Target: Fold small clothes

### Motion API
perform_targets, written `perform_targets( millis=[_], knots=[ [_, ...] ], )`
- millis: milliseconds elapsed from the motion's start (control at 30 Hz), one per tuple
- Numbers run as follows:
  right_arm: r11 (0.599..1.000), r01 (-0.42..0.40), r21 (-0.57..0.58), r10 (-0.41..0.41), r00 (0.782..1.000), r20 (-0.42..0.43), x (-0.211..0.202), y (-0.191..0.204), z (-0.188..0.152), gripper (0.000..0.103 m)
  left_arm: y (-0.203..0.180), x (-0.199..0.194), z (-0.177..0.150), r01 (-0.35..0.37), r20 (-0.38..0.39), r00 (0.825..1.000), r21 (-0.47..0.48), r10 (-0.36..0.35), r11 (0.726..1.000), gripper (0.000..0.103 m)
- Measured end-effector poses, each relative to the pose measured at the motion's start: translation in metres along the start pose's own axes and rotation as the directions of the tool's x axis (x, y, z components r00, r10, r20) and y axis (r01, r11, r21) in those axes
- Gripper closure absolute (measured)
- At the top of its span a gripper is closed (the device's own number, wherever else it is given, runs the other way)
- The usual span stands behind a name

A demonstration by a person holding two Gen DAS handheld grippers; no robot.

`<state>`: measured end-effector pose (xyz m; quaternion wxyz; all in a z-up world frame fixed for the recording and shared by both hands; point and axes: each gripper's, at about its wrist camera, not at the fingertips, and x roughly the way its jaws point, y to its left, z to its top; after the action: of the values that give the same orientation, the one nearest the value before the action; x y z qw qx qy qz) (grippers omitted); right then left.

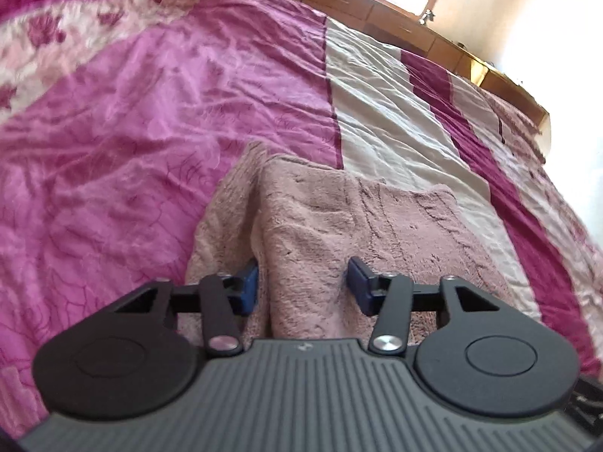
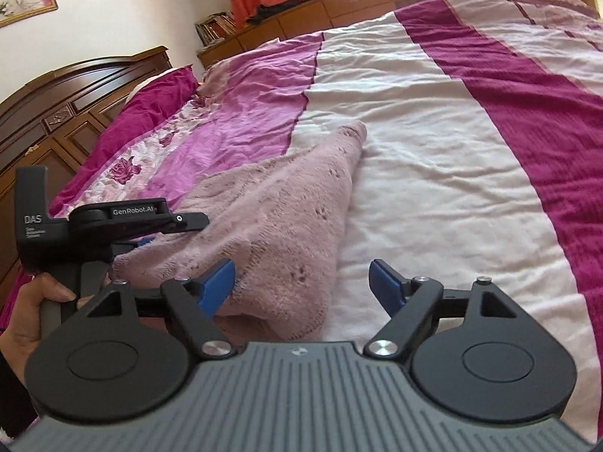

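Note:
A small pale pink knitted garment (image 1: 339, 233) lies folded on the bed; it also shows in the right wrist view (image 2: 275, 226). My left gripper (image 1: 303, 284) is open, its blue fingers either side of a raised fold of the garment, just above it. In the right wrist view the left gripper (image 2: 113, 222) is at the garment's left edge, held by a hand. My right gripper (image 2: 301, 286) is open and empty at the garment's near right corner, its left finger (image 2: 216, 288) close against the knit, its right finger over the white sheet.
The bed cover (image 2: 433, 132) has pink, white and magenta stripes. A dark wooden headboard (image 2: 75, 105) stands at the left, with a magenta pillow (image 2: 143, 113) by it. Wooden drawers (image 2: 358, 3) run along the far side of the bed.

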<state>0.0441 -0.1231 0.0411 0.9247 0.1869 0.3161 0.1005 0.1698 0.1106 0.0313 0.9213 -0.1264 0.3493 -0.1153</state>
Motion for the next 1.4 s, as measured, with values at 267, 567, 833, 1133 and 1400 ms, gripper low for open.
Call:
perform_targets(
  millis=[267,567,833,1133,1400],
  knots=[
    [1.0,-0.006,0.028,0.006,1.0,-0.004,0.006,-0.001,-0.003,0.016,-0.01,0.007,0.001,-0.038,-0.025,0.999,0.047,0.039,0.998,0.08],
    [1.0,-0.011,0.011,0.011,1.0,0.002,0.002,0.003,-0.006,0.016,-0.011,-0.035,0.015,-0.051,0.112,0.993,0.049,0.045,0.997,0.082],
    [0.999,-0.032,-0.002,0.032,0.999,0.0,0.002,0.009,-0.006,0.016,0.016,-0.031,0.019,-0.139,0.023,0.99,0.083,0.138,0.987,0.082],
    [0.999,-0.037,0.026,0.037,0.999,-0.004,0.007,0.007,-0.003,0.016,0.027,-0.034,0.008,-0.151,-0.04,0.988,0.027,0.152,0.988,0.058],
    [0.971,-0.117,0.208,0.128,0.991,-0.039,0.023,-0.009,0.017,0.006,0.036,-0.04,-0.001,-0.166,-0.089,0.983,-0.076,0.159,0.983,0.032]
  ],
)
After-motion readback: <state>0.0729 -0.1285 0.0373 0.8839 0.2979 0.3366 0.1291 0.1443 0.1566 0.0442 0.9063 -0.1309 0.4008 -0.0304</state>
